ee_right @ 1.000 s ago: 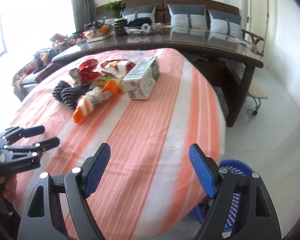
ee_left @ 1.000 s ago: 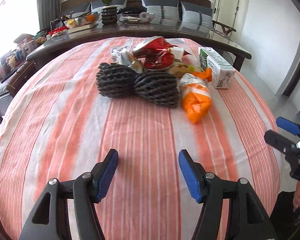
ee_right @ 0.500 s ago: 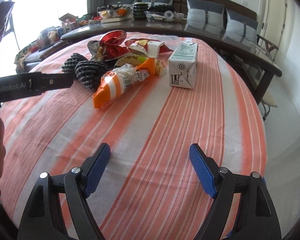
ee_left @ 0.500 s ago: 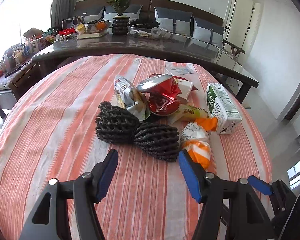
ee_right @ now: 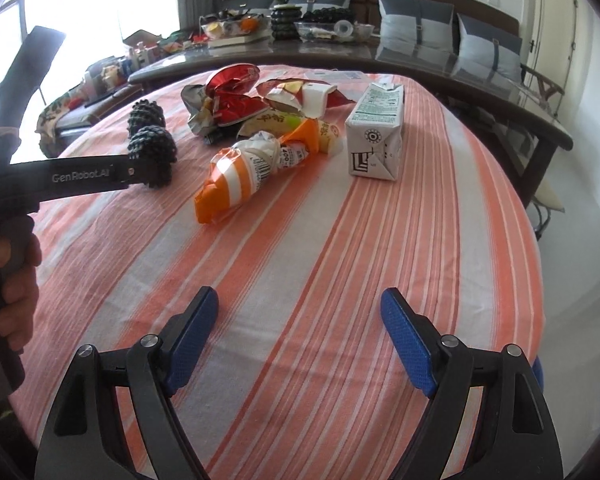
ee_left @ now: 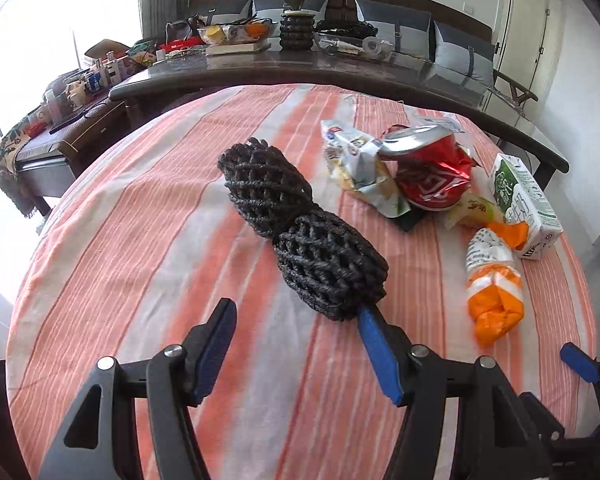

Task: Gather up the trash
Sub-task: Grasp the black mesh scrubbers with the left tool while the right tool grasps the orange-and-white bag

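The left gripper [ee_left: 296, 324] stands open over the striped tablecloth [ee_left: 140, 248], its right pad just at the near end of the black net [ee_left: 300, 232], with nothing pinched between the jaws. The right gripper [ee_right: 300, 312] is open too, wider, with only bare cloth between its pads. Of containers, a white and green carton [ee_right: 376, 136] lies on its side at the right of the trash heap, its gabled top pointing away; what is in it cannot be told. A crushed red can [ee_left: 432, 172] sits tilted among the wrappers, silver end up. On the dark table [ee_right: 420, 64] behind, a clear bowl [ee_right: 232, 26] holds what looks like fruit. The trash is bunched on the far half of the cloth: the net is a dark foam mesh pinched in the middle into two lobes; beside it lie a crumpled pale snack bag [ee_left: 360, 168], an orange and white twisted wrapper [ee_right: 240, 176], and a red and white torn packet [ee_right: 304, 94] behind the can. A hand [ee_right: 16, 280] grips the left gripper's handle.
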Demonstrator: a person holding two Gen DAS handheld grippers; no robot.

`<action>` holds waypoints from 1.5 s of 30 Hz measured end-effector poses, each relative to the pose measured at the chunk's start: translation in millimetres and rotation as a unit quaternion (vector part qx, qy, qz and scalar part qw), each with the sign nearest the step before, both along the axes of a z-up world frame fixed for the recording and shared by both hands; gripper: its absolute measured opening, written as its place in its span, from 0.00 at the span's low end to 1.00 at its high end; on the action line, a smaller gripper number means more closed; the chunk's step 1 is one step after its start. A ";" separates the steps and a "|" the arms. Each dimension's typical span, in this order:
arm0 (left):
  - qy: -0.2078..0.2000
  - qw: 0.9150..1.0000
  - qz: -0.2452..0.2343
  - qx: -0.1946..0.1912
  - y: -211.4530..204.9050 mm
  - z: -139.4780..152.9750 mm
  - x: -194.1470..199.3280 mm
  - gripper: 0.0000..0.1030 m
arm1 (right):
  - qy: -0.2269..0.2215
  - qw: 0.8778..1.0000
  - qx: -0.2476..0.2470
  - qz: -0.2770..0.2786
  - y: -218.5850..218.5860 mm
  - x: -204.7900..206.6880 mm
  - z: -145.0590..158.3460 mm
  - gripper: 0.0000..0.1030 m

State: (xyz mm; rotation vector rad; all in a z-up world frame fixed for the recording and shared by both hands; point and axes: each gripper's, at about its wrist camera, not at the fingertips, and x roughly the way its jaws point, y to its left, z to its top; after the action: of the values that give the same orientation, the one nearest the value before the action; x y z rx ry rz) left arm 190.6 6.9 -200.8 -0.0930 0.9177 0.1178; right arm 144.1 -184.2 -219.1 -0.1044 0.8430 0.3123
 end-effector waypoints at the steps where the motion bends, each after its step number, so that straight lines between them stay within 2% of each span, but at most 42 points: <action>1: 0.004 1.000 0.006 0.002 10.8 -2.1 -3.4 0.62 | 0.001 1.000 -0.002 0.000 0.9 0.4 -0.3 0.82; 4: 0.010 1.000 0.009 -0.021 34.5 -6.0 -11.7 0.62 | 0.001 1.000 -0.007 0.002 4.6 1.0 -1.4 0.84; 9: -0.019 0.996 -0.009 -0.088 43.9 5.8 -18.3 0.63 | -0.003 1.000 -0.016 0.002 10.5 0.5 -4.1 0.87; 10: -0.023 0.995 -0.010 -0.097 44.1 9.5 -16.6 0.65 | -0.003 1.000 -0.017 0.001 10.6 0.6 -4.0 0.88; 12: -0.027 0.995 -0.005 -0.098 43.8 16.7 -9.9 0.71 | -0.002 1.000 -0.015 0.000 10.0 0.9 -4.2 0.88; 16: -0.028 0.994 0.018 -0.107 53.1 21.0 -2.0 0.72 | -0.003 1.000 -0.016 0.000 9.1 1.2 -4.0 0.88; 22: 0.003 0.995 0.028 -0.100 55.3 7.5 25.2 0.73 | -0.003 1.000 -0.015 0.001 9.1 1.5 -4.8 0.89; 26: 0.003 0.996 0.014 -0.092 55.6 3.4 31.0 0.72 | 0.000 1.000 -0.013 0.000 8.8 2.2 -4.9 0.90; 27: -0.002 0.996 0.002 -0.091 55.1 3.4 29.4 0.60 | 0.001 1.000 -0.012 0.000 8.5 2.4 -5.0 0.90; 28: -0.001 0.996 -0.013 -0.089 54.7 2.6 27.5 0.41 | 0.001 1.000 -0.012 0.000 8.2 2.7 -5.0 0.90; 33: 0.001 0.992 -0.095 -0.079 44.1 3.4 4.0 0.40 | 0.006 1.000 -0.012 -0.005 9.4 3.8 -2.6 0.90; 36: 0.009 0.987 -0.140 -0.076 31.4 4.3 -14.6 0.40 | 0.012 1.000 0.024 -0.003 16.0 8.0 5.1 0.90; 40: 0.010 0.985 -0.161 -0.065 16.9 8.3 -29.9 0.43 | 0.013 0.999 0.051 -0.009 35.3 28.1 12.3 0.90; 44: 0.003 0.987 -0.157 -0.027 7.7 10.7 -35.3 0.43 | 0.006 0.999 0.043 -0.030 49.1 58.3 12.6 0.87; 45: 0.003 0.988 -0.156 -0.021 7.5 10.6 -35.5 0.43 | 0.006 0.999 0.038 -0.034 50.2 64.0 11.1 0.84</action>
State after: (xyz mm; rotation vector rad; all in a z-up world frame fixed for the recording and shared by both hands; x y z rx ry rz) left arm 155.1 14.4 -190.1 0.0136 0.9309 -0.1921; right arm 208.1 -134.0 -207.9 -0.0027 0.8435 0.2802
